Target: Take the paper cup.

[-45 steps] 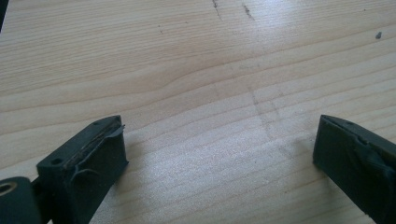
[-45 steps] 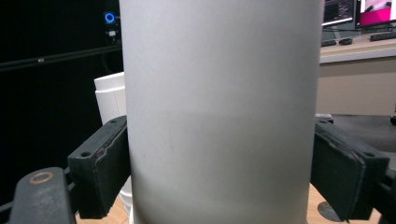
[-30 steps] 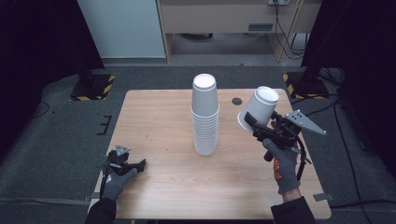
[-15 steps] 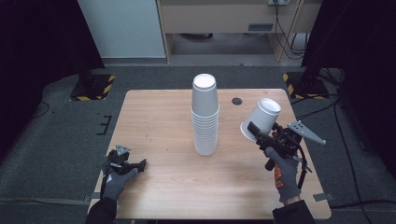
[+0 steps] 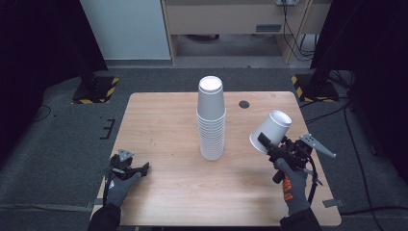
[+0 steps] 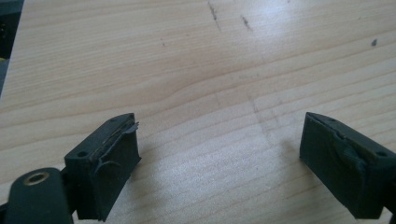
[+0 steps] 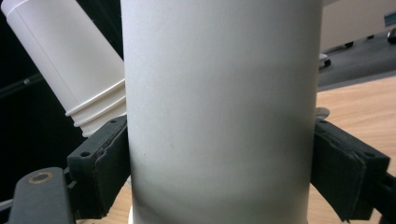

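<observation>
A tall stack of upturned white paper cups (image 5: pixel 211 120) stands at the middle of the wooden table (image 5: pixel 163 120). To its right, my right gripper (image 5: pixel 263 142) is shut on a single white cup (image 5: pixel 271 131), held tilted above the table with its base up. In the right gripper view the cup (image 7: pixel 219 102) sits between both pads (image 7: pixel 105 163), with the stack (image 7: pixel 65 70) behind at left. My left gripper (image 5: pixel 143 168) rests low at the front left corner. It is open (image 6: pixel 219 154) over bare wood; its jaws have just been closing a little with nothing between them.
A small dark round disc (image 5: pixel 244 104) lies on the table behind the stack, toward the right. Yellow-and-black striped bases stand on the floor beyond the left (image 5: pixel 96 89) and right (image 5: pixel 308 86) far corners. Dark curtains flank the table.
The right gripper has come down and nearer the front edge with the white cup in it. The left hand has stayed where it was.
</observation>
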`<state>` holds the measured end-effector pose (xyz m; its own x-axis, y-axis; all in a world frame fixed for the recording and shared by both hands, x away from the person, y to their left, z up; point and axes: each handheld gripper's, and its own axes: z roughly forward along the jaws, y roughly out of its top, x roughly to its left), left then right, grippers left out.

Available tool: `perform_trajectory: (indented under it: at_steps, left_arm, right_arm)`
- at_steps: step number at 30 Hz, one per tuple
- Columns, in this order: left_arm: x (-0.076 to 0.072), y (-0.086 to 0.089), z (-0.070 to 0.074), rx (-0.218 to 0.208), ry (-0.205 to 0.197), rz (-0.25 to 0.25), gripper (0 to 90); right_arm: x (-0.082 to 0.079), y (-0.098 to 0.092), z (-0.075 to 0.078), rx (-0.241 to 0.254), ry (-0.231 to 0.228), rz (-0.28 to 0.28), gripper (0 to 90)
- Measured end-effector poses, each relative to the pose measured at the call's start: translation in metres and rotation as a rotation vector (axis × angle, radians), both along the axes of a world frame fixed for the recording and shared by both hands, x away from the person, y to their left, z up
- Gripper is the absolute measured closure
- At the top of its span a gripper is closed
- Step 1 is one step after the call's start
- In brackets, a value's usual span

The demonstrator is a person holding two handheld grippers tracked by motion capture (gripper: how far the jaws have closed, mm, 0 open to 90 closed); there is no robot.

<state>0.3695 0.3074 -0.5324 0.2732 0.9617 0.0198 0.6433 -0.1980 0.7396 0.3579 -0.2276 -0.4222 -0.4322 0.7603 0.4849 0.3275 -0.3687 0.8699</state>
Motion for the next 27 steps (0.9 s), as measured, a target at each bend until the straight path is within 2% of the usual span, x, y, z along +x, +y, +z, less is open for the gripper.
perform_trajectory:
  at_steps: [4, 9, 14, 16, 20, 27]
  left_arm:
    - [-0.003, 0.002, 0.005, -0.028, -0.038, 0.007, 12.9]
    - [-0.006, 0.002, 0.01, -0.06, -0.087, -0.001, 15.4]
    - [-0.009, -0.003, 0.016, -0.088, -0.126, -0.03, 16.1]
    - [-0.01, -0.005, 0.018, -0.095, -0.143, -0.043, 16.4]
    - [-0.013, -0.009, 0.023, -0.118, -0.181, -0.054, 16.7]
    - [-0.017, -0.019, 0.031, -0.149, -0.23, -0.098, 17.4]
  right_arm:
    - [0.0, 0.0, -0.005, 0.058, 0.025, -0.004, 14.7]
    - [0.0, 0.0, -0.009, 0.075, 0.033, -0.011, 14.6]
    - [-0.001, -0.002, -0.009, 0.097, 0.029, -0.029, 14.6]
    - [-0.001, -0.003, -0.01, 0.105, 0.034, -0.033, 14.6]
    - [0.0, -0.004, -0.013, 0.155, 0.054, -0.032, 14.6]
    - [-0.001, -0.004, -0.016, 0.19, 0.073, -0.047, 14.6]
